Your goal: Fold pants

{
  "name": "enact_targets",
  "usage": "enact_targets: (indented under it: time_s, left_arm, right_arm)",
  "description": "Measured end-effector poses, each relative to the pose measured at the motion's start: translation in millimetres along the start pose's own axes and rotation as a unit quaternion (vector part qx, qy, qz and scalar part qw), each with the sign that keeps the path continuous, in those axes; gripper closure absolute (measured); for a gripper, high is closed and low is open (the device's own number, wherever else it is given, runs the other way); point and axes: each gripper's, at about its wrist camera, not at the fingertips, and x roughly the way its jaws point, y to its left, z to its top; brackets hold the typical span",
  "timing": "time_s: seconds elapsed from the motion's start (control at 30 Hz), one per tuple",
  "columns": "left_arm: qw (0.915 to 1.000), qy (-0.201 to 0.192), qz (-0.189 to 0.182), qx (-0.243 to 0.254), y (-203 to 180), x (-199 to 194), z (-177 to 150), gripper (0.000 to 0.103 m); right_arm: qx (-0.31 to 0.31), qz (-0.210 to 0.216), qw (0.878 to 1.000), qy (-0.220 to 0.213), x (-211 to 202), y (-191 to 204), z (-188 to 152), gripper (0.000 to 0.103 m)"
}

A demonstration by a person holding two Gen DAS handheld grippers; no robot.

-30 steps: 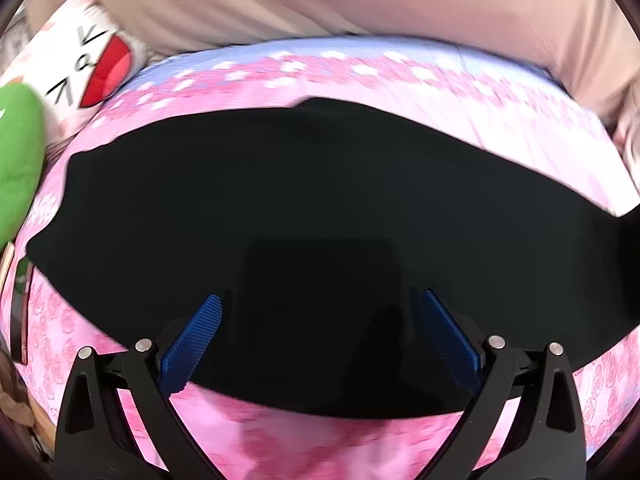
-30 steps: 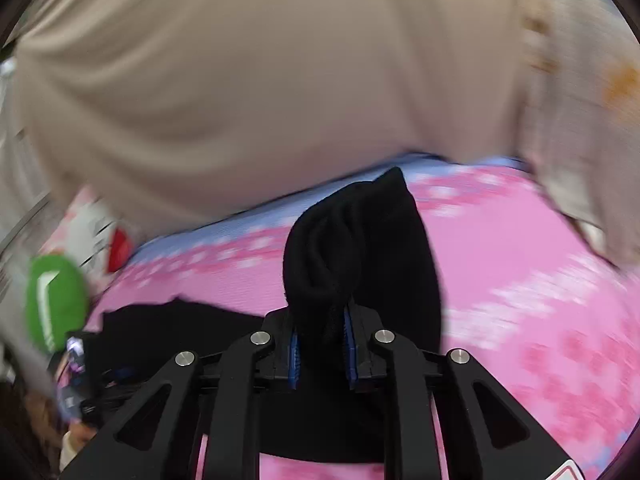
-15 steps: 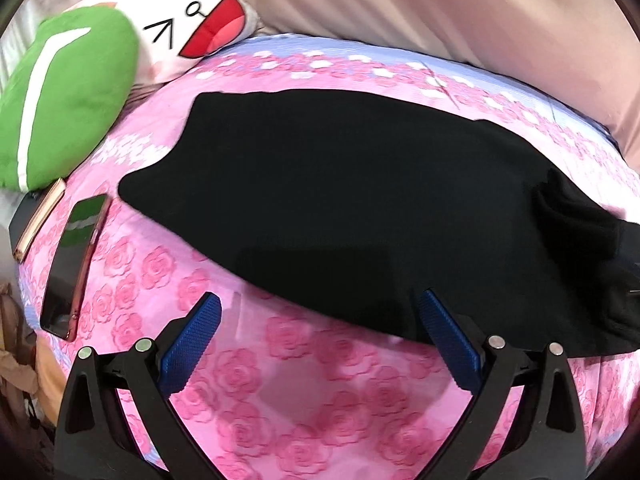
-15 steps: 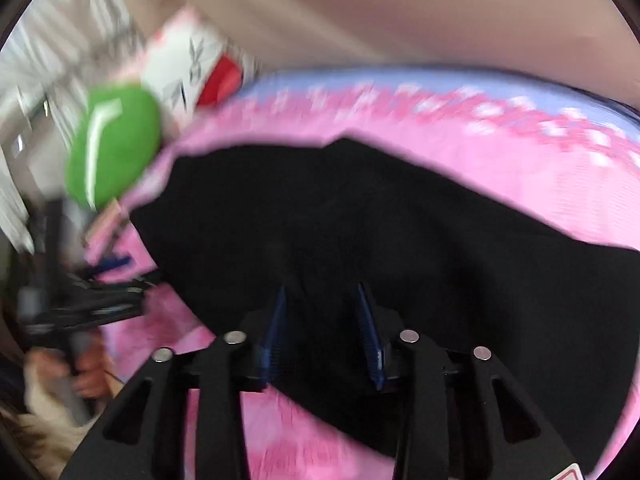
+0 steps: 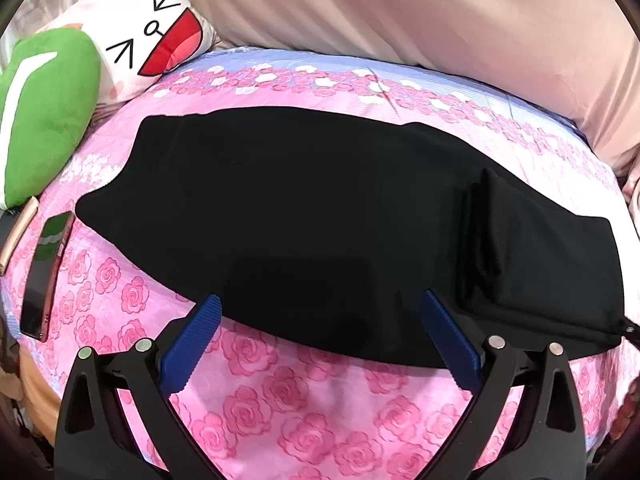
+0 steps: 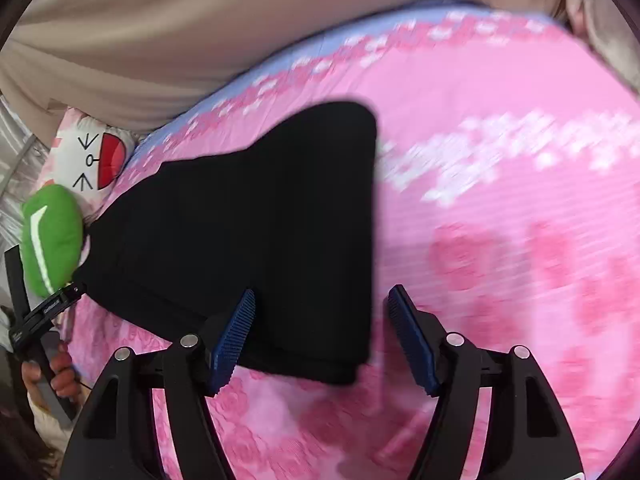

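Observation:
The black pants [image 5: 304,216] lie flat across the pink rose-print bed sheet [image 5: 280,408], with a doubled-over thicker part at their right end [image 5: 532,264]. My left gripper [image 5: 320,320] is open and empty, just above the pants' near edge. In the right wrist view the same pants [image 6: 256,240] stretch away to the left. My right gripper [image 6: 320,320] is open and empty over the pants' near right corner. The left gripper [image 6: 44,312] and the hand that holds it show at the left edge of that view.
A green cushion [image 5: 40,120] and a white cartoon-face pillow [image 5: 148,36] lie at the bed's far left. A dark phone [image 5: 46,276] and a rose-gold device [image 5: 16,236] lie by the left edge. A beige curtain [image 5: 400,12] hangs behind the bed.
My right gripper held a bunch of black fabric up a second ago; it has since opened and the fabric now lies flat. The left gripper has pulled back towards the pants' near edge.

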Motion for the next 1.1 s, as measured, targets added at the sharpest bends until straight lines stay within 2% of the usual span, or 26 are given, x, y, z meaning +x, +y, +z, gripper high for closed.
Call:
enact_targets:
  time_s: [0.03,0.13,0.23,0.33,0.37,0.4,0.43,0.5,0.57,0.7,0.77,0.83,0.87,0.9,0.93,0.97,1.0,1.03,1.1]
  left_arm:
    - [1.0,-0.002,0.006,0.002,-2,-3,0,0.006]
    - [0.9998,-0.001,0.021,0.0,-4,-7,-1,0.006]
    - [0.9996,0.006,0.027,-0.008,-4,-9,0,0.006]
    - [0.9994,0.006,0.032,-0.007,-8,-15,-1,0.006]
    - [0.9993,0.005,0.036,-0.005,-8,-16,-1,0.006]
    - [0.9993,0.004,0.038,-0.003,-8,-17,0,0.006]
    - [0.9992,0.004,0.04,-0.001,-11,-18,-1,0.006]
    - [0.999,0.007,0.044,0.0,-13,-17,-3,0.006]
    - [0.9989,0.009,0.045,-0.004,-15,-14,-5,0.006]
    - [0.9988,0.023,0.036,-0.022,-9,-4,-8,0.006]
    - [0.9987,0.026,0.033,-0.029,-4,0,-10,0.006]
    - [0.9985,0.025,0.027,-0.041,4,2,-12,0.006]
    - [0.9983,0.026,0.025,-0.046,7,2,-12,0.006]
    - [0.9979,0.026,0.022,-0.055,12,1,-12,0.006]
    - [0.9975,0.022,0.013,-0.067,19,-2,-11,0.006]
    - [0.9973,0.02,0.008,-0.071,22,-4,-12,0.006]
    - [0.9971,0.017,0.005,-0.074,26,-6,-12,0.006]
    - [0.9972,0.017,0.004,-0.073,28,-6,-12,0.006]
    - [0.9972,0.021,0.001,-0.072,29,-5,-13,0.006]
  right_arm:
    - [-0.012,0.009,1.0,-0.012,2,6,-2,0.053]
    - [0.007,0.028,0.999,-0.021,4,11,-5,0.076]
    - [0.011,0.018,0.999,-0.043,-7,14,-5,0.084]
    - [0.004,-0.015,0.997,-0.07,-30,5,-1,0.087]
    - [0.004,-0.014,0.997,-0.073,-37,-2,1,0.087]
    - [0.01,-0.001,0.997,-0.071,-43,-11,4,0.087]
    - [0.006,-0.008,0.997,-0.073,-49,-16,6,0.087]
    - [-0.007,-0.045,0.996,-0.081,-63,-26,6,0.087]
    - [0.01,-0.053,0.995,-0.085,-73,-45,5,0.087]
    - [0.034,-0.118,0.987,-0.101,-102,-85,-5,0.086]
    - [0.039,-0.142,0.984,-0.095,-106,-99,-8,0.082]
    - [0.015,-0.188,0.979,-0.075,-101,-97,-12,0.072]
    - [0.001,-0.222,0.972,-0.081,-104,-90,-15,0.071]
    - [-0.023,-0.254,0.961,-0.107,-112,-73,-18,0.068]
    - [-0.043,-0.26,0.956,-0.129,-121,-58,-21,0.064]
    - [-0.067,-0.247,0.954,-0.158,-133,-36,-23,0.057]
    - [-0.083,-0.226,0.956,-0.167,-136,-20,-24,0.045]
    - [-0.107,-0.196,0.961,-0.166,-135,-1,-25,0.041]
    - [-0.167,-0.134,0.967,-0.14,-115,41,-30,0.04]
